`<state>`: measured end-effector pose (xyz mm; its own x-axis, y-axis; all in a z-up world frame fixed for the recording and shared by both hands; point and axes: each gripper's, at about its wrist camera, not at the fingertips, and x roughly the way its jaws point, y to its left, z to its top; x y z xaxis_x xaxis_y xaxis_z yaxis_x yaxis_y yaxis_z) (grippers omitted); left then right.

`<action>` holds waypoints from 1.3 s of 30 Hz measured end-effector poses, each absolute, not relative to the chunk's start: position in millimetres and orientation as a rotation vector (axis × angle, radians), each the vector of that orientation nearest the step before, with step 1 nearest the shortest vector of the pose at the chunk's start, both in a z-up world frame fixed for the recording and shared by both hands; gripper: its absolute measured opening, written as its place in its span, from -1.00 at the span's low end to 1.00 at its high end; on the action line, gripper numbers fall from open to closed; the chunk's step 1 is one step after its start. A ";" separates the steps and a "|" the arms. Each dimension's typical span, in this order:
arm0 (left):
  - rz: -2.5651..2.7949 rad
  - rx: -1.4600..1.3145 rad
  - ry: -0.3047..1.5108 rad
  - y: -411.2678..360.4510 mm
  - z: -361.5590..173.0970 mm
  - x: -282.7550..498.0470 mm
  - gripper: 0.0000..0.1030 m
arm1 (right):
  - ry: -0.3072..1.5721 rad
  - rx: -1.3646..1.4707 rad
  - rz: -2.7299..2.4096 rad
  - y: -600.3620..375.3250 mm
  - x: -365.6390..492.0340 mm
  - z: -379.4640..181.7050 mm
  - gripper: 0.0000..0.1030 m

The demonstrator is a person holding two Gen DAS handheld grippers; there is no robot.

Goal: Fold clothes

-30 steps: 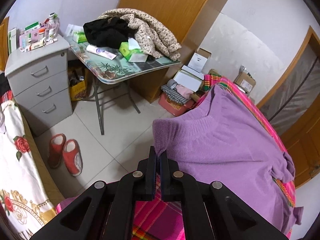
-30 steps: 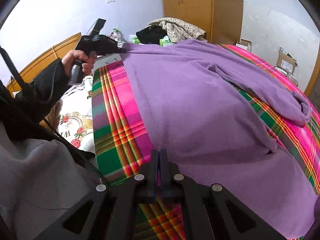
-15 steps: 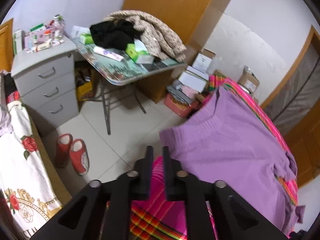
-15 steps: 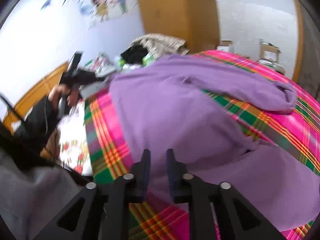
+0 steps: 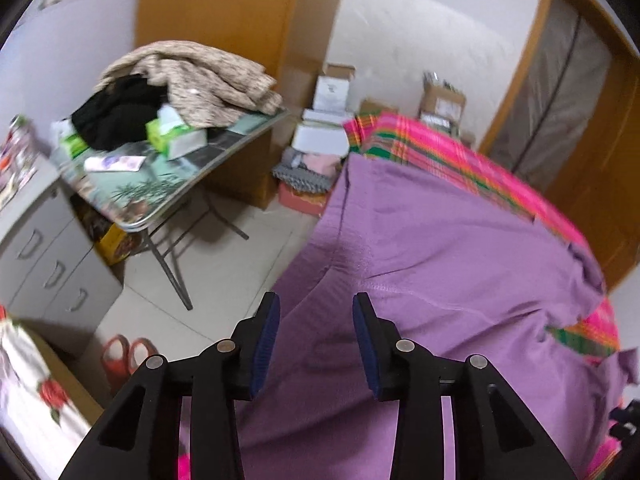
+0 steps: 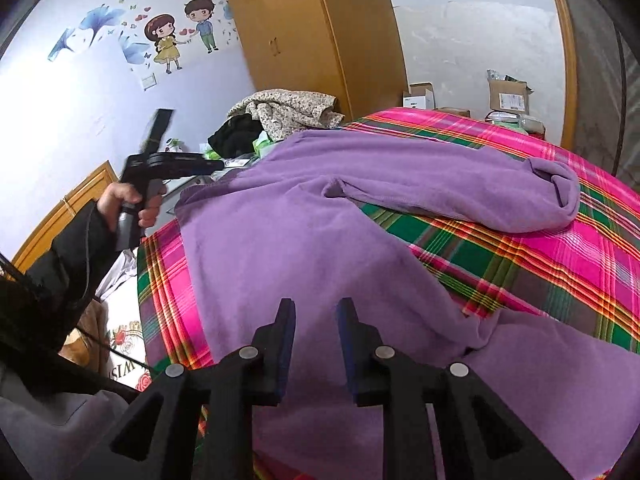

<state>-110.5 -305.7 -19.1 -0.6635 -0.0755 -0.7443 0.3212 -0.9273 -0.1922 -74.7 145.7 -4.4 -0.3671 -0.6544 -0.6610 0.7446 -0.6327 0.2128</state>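
The large purple knit sweater [image 6: 304, 240] lies spread flat on the bed's pink-and-green plaid cover [image 6: 520, 264], one sleeve [image 6: 460, 188] stretched toward two o'clock — laid out, I judge, but no fold made yet. The left tool [image 5: 316, 336] and right tool [image 6: 316, 336] have just been opening; both hover part-open with nothing between them. The sweater's near hem is cut off — the left view is blurred.
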 end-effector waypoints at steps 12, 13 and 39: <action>-2.659 1.262 0.271 -294.8 -38.4 -134.7 -0.37 | 0.160 0.951 -2.050 137.5 -89.7 -11.4 -0.56; -2.656 1.264 0.240 -293.1 -39.2 -134.7 -0.54 | 0.161 0.952 -2.048 136.8 -90.1 -11.6 -0.56; -2.705 1.215 0.332 -312.8 -5.6 -156.6 -0.17 | 0.165 0.968 -2.062 135.5 -102.3 -15.4 -0.56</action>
